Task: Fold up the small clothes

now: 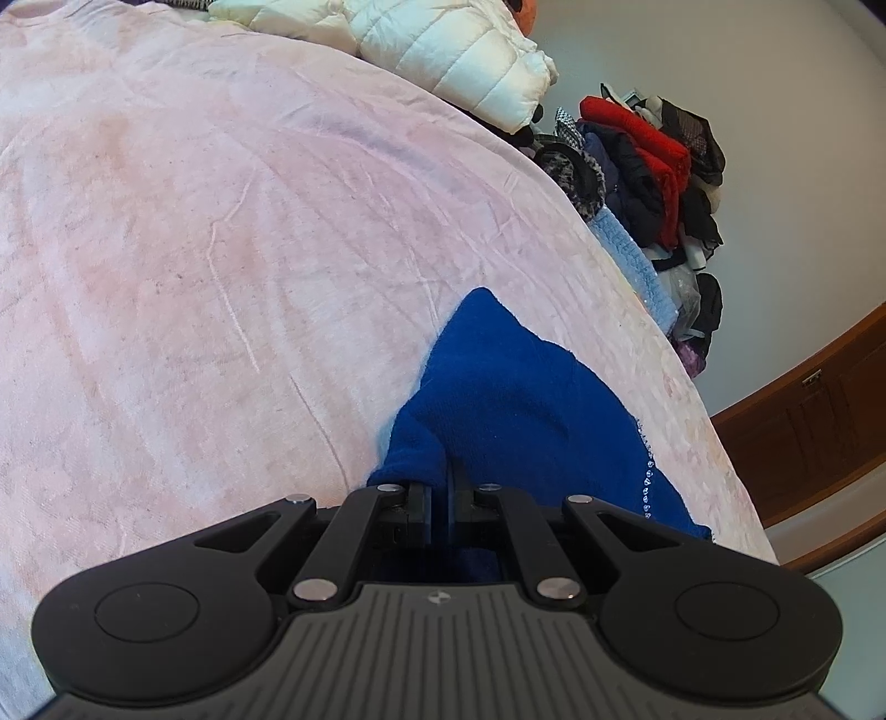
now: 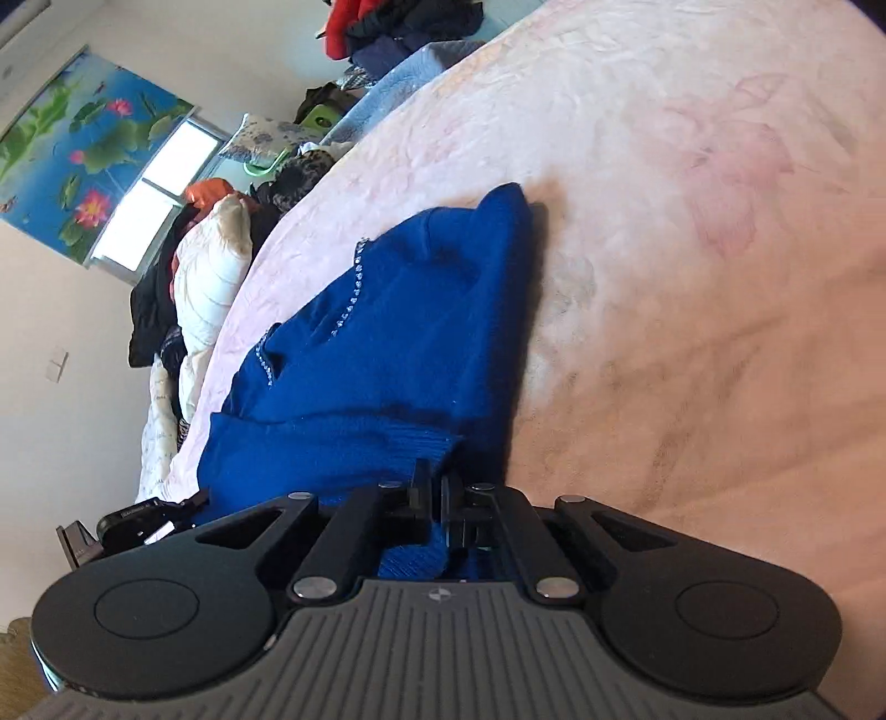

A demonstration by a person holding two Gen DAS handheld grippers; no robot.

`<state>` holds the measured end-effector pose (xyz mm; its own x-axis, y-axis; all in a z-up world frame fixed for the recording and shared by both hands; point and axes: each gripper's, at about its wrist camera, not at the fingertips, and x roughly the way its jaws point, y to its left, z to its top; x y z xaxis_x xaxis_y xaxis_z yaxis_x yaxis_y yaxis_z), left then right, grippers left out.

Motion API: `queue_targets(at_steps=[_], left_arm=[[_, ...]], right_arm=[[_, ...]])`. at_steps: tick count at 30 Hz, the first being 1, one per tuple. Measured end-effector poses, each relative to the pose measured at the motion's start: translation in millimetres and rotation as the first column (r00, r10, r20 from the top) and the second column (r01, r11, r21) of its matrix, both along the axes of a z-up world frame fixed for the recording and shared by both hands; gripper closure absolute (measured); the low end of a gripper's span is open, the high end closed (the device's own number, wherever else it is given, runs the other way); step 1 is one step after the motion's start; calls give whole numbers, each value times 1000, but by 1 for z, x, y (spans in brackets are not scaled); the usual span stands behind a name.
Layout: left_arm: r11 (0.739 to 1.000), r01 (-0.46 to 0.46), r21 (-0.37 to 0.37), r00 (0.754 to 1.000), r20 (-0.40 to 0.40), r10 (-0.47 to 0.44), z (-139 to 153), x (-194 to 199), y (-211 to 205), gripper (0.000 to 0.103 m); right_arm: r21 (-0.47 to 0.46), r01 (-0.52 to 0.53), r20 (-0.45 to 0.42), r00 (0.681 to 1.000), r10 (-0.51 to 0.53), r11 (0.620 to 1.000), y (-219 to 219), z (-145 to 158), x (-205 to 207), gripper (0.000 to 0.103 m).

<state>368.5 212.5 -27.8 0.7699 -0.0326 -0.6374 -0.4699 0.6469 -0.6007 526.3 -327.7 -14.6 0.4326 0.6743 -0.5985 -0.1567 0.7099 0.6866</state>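
**A:** Left wrist view first: the blue sweater (image 1: 498, 399) lies bunched on the pink blanket (image 1: 194, 221), near the bed's edge. The left gripper (image 1: 441, 498) has its jaws together on a fold of the knit.

**B:** The right wrist view shows the same on that side. The right gripper (image 2: 437, 498) is pinched on the ribbed hem (image 2: 410, 443), with blue cloth showing between the pads. A line of small beads (image 2: 349, 299) runs down the front.

**A:** So both ends are held, and the body of the garment rises in a hump between them, not flat.

**B:** That hump is my worry. If the two grips lift or pull unevenly, the knit may twist and the fold could come out crooked.

**A:** Also, each grip looks to be on a thin pinch near the cloth's edge. A soft knit could slip out under a quick tug.

**B:** And I can't tell how many layers each pinch has caught. One layer only, and the rest would sag.

**A:** The edge is close too. Beyond it sits a clothes pile (image 1: 653, 177); a dragged sweater might slide off that way.

**B:** The white jacket (image 1: 443, 50) is well apart, so no trouble there.
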Motion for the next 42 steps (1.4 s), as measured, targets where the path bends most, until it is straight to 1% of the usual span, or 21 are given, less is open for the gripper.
queue_targets(at_steps=[5,6,7,8,9,13,17,19,20,22,24,28,30,31,33,35,36,37,38,40,42], left_arm=[[991,115,67,992,-57,-112,18,-7,-9,93],[982,167,85,985,-68,-161,25,-13,-11,82],[975,194,109,979,-78,-186,31,-19,-12,62],[969,195,154,980,-81,-184,39,-30,-15,52],[961,170,219,985,-62,-160,49,-41,-17,36],[880,139,454,979,69,-190,89,-43,-37,31],[832,338,439,904,93,-417,95,32,-41,31],[774,508,379,826,41,-562,86,85,-39,31],[748,548,373,804,10,-594,81,107,-40,31],[698,596,397,776,-60,-628,70,144,-43,31],[648,603,465,766,-113,-633,61,168,-51,31],[514,729,453,659,-260,-706,35,202,-73,31],[466,739,486,644,-308,-700,21,206,-83,31],[453,738,500,641,-310,-703,19,207,-86,31],[457,738,497,641,-300,-707,19,209,-87,31],[473,740,478,642,-292,-709,20,212,-85,37],[465,750,471,630,-293,-719,22,215,-87,55],[457,756,470,621,-294,-726,24,215,-89,67],[448,759,472,614,-293,-732,26,215,-92,71],[429,757,493,612,-303,-731,29,214,-97,93],[433,738,518,632,-305,-713,31,213,-99,96]], right_arm=[[-32,-16,-17,1000,16,999,1,11,7,80],[-45,-6,21,1000,7,999,-2,20,8,75],[-69,8,72,997,-3,998,-4,31,11,58],[-98,20,126,992,-8,995,-5,42,16,45],[-114,17,167,986,3,993,-3,50,23,43],[-116,-122,237,960,147,986,35,65,79,44],[-286,-272,223,913,340,919,92,57,138,46],[-366,-323,166,900,403,872,111,49,162,43],[-386,-336,143,898,415,859,115,45,171,44],[-412,-348,131,892,433,842,120,41,179,43],[-413,-376,121,880,459,830,122,38,184,43],[-461,-428,67,857,511,777,132,23,192,44],[-473,-446,83,836,543,760,137,21,190,42],[-479,-454,89,826,556,751,140,21,190,42],[-465,-467,100,817,568,753,143,21,191,43],[-450,-481,106,808,580,753,147,21,191,56],[-446,-496,102,799,593,745,150,20,191,65],[-449,-502,101,794,600,740,152,19,190,84],[-448,-505,106,789,605,737,154,19,188,91],[-460,-494,132,784,607,738,155,22,183,91],[-449,-471,176,787,592,759,152,30,178,92]])
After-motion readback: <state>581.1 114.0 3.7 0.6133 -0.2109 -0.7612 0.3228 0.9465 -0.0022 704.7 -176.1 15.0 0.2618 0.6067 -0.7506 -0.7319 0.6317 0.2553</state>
